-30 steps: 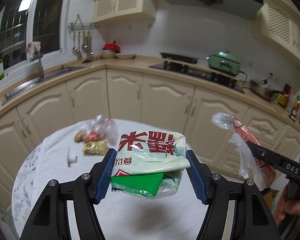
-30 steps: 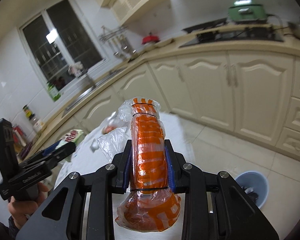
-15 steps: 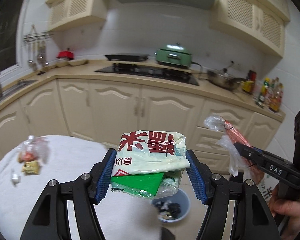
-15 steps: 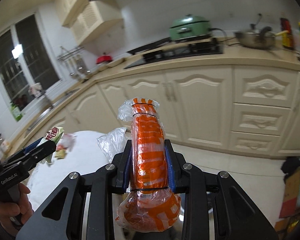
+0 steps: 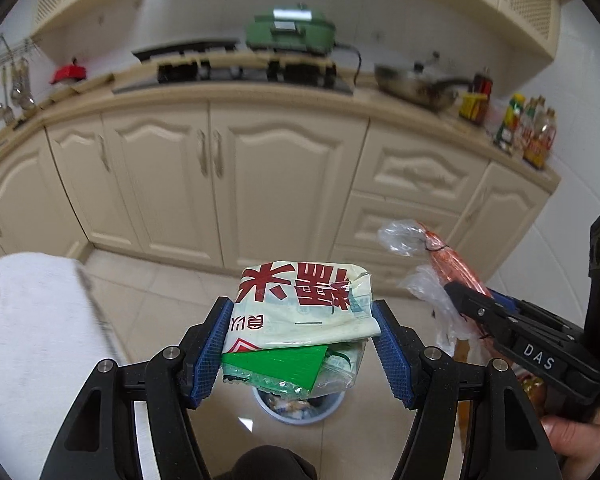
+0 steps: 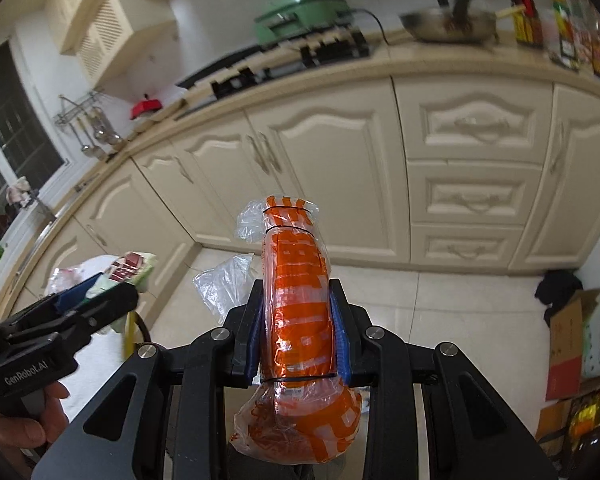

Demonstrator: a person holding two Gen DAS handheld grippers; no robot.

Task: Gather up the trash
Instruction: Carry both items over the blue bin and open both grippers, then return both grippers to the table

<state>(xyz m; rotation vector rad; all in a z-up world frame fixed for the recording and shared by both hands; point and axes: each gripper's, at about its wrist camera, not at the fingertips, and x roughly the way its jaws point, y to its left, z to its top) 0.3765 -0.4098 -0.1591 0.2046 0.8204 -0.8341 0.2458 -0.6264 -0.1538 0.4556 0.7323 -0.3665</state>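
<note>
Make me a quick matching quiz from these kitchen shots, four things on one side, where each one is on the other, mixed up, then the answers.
Things:
1. cream packet with red characters
2. orange wrapped roll
3. blue bin
4. green cooker

Places:
A. on the countertop
B. on the floor, below the left gripper
C. in the right gripper
D. in the left gripper

Pairs: 1-D, 2-C, 3-B, 4-A

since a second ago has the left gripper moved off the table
Yes. The left gripper, shut on the noodle packet, swung right: the white table slid to the left edge and the trash bin now sits below it.
</note>
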